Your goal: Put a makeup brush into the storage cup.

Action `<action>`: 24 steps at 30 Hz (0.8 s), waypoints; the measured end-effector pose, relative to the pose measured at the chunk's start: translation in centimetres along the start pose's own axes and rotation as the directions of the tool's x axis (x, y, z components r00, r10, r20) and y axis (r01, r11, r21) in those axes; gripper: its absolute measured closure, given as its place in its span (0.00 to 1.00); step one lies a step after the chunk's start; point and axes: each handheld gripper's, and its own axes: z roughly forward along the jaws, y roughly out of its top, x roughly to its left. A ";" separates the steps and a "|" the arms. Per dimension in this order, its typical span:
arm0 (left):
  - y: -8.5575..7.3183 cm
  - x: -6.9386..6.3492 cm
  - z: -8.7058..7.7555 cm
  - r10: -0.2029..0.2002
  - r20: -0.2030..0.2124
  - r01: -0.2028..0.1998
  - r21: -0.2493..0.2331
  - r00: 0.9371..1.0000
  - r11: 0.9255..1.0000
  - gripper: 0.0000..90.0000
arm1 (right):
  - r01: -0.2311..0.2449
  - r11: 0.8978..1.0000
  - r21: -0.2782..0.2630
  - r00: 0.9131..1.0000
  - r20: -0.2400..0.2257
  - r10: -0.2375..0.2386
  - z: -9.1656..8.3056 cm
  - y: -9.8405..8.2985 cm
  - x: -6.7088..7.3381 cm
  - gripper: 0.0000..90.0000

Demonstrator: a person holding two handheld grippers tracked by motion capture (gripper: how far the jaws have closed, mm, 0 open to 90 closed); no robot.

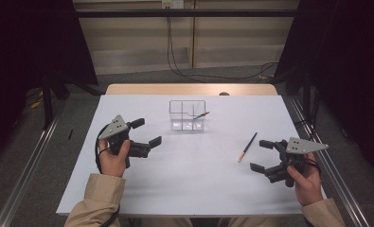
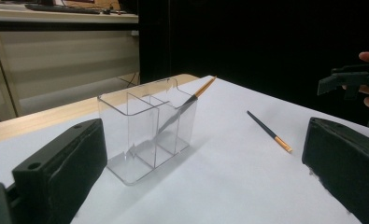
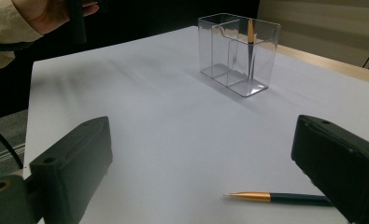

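Note:
A clear plastic organizer [image 1: 188,115] [image 2: 147,128] [image 3: 238,51] with compartments stands on the white table toward the back middle. One dark pen with an orange end [image 1: 200,115] [image 2: 184,105] [image 3: 250,44] leans inside it. A second pen [image 1: 247,147] [image 2: 269,131] [image 3: 278,198] lies flat on the table right of centre. My left gripper [image 1: 149,132] is open at the table's left, aimed toward the organizer, with nothing between its jaws. My right gripper [image 1: 262,155] is open at the right, just beside the lying pen, whose orange end shows between its jaws.
The white tabletop [image 1: 184,179] has wooden edging [image 1: 189,89] at the back. Metal rails [image 1: 23,170] run along both sides on the floor. Cables [image 1: 213,75] trail on the floor behind the table. Dark curtains hang at left and right.

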 end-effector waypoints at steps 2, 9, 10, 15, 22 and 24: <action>-0.1 0.0 -0.2 -0.001 0.001 0.001 0.004 1.000 1.000 0.00 | 0.001 1.000 -0.001 1.000 0.001 -0.001 0.0 0.0 0.0 0.05; -0.5 0.0 -0.8 0.004 -0.005 -0.004 0.011 1.000 1.000 0.00 | 0.000 1.000 0.000 1.000 0.000 0.000 -0.1 0.0 0.0 0.05; -0.6 0.0 -0.8 0.002 -0.001 -0.002 0.009 1.000 1.000 0.00 | 0.001 1.000 -0.001 1.000 0.000 -0.001 0.0 0.0 0.0 0.05; -0.7 -0.2 -1.1 0.004 -0.003 -0.004 0.007 1.000 1.000 0.00 | 0.003 1.000 -0.003 1.000 -0.003 -0.003 0.0 0.0 0.0 0.05; -0.9 -0.3 -1.9 0.009 -0.006 -0.009 0.006 1.000 1.000 0.00 | 0.002 1.000 -0.004 1.000 -0.003 -0.002 0.0 0.0 0.0 0.05; -1.0 -0.3 -2.2 0.007 -0.005 -0.007 0.001 1.000 1.000 0.00 | 0.003 1.000 -0.001 1.000 -0.002 -0.003 0.1 0.0 0.0 0.05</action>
